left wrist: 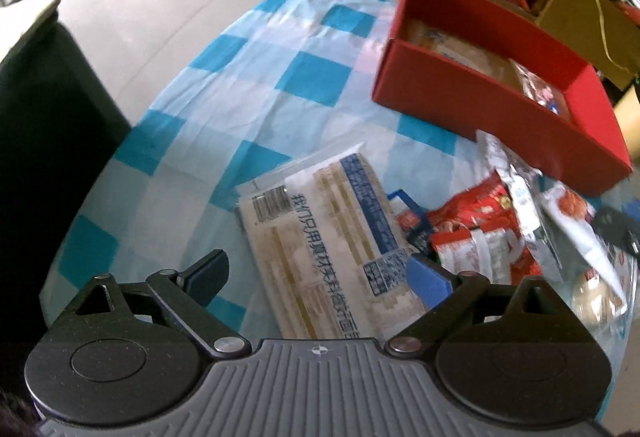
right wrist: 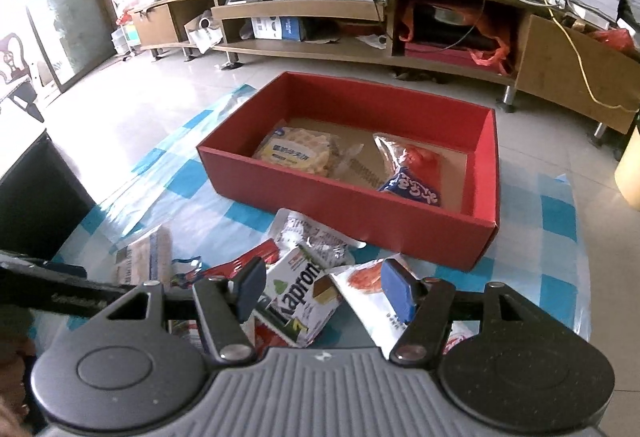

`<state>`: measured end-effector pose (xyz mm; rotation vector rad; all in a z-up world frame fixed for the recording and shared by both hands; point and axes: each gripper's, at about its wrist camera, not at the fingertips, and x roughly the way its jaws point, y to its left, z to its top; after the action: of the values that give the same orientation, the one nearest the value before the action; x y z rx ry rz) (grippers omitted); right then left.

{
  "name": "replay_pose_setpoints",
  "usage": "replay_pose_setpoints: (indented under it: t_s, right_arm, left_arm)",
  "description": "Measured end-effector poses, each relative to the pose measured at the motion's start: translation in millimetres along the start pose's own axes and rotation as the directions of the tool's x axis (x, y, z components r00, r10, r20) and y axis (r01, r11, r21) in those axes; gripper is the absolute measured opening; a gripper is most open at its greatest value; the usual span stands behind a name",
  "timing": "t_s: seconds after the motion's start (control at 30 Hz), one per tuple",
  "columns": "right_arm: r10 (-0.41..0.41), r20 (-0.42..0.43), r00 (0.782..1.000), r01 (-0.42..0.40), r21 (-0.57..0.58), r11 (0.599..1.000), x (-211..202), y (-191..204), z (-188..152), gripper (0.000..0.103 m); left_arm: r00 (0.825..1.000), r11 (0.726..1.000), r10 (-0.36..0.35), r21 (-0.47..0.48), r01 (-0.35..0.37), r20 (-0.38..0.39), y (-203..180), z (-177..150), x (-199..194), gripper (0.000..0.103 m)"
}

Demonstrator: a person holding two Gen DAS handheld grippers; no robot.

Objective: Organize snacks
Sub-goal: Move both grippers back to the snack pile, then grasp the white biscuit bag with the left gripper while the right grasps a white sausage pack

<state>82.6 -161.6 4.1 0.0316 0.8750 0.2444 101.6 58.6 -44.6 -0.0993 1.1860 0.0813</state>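
A red box (right wrist: 352,203) stands on the blue checked cloth (left wrist: 248,85) and holds a waffle pack (right wrist: 298,153) and a red and blue bag (right wrist: 408,169). The box also shows in the left wrist view (left wrist: 472,109). A pile of snack packs lies in front of it. My left gripper (left wrist: 320,277) is open above a beige flat packet (left wrist: 328,249), with red packs (left wrist: 472,233) to its right. My right gripper (right wrist: 324,289) is open over a white Kapron wafer pack (right wrist: 300,301) and a white packet (right wrist: 376,301).
A long wooden TV stand (right wrist: 360,49) with shelves, cables and a red plastic bag runs along the back. A dark piece of furniture (left wrist: 44,141) stands at the left of the cloth. Tiled floor (right wrist: 132,93) surrounds the cloth.
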Motion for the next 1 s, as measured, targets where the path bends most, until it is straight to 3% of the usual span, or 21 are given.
replay_pose_setpoints:
  t_s: [0.2, 0.43, 0.57, 0.7, 1.0]
  right_arm:
    - [0.004, -0.002, 1.0, -0.004, 0.012, 1.0, -3.0, -3.3, -2.0, 0.062]
    - [0.032, -0.026, 0.999, -0.032, 0.008, 0.999, 0.0, 0.0, -6.1, 0.062]
    - [0.047, -0.04, 0.998, -0.048, -0.012, 0.999, 1.2, 6.1, -9.5, 0.062]
    - [0.062, -0.072, 0.995, -0.066, -0.047, 0.997, 6.7, 16.0, -14.9, 0.062]
    - [0.081, -0.183, 0.98, -0.108, -0.142, 0.984, 32.7, 54.2, -41.1, 0.065]
  left_arm:
    - [0.999, 0.995, -0.028, -0.1, 0.024, -0.046, 2.8, 6.7, 17.0, 0.102]
    - [0.997, 0.993, -0.011, -0.122, 0.002, -0.073, -3.3, 6.8, 31.7, 0.1]
    - [0.997, 0.992, -0.027, -0.123, 0.019, -0.066, 3.2, 6.6, 23.5, 0.087]
    - [0.996, 0.992, -0.059, -0.119, 0.051, -0.067, 13.0, 3.8, 15.3, 0.079]
    - [0.994, 0.994, -0.068, -0.094, 0.06, -0.088, 29.8, -3.1, 9.5, 0.077]
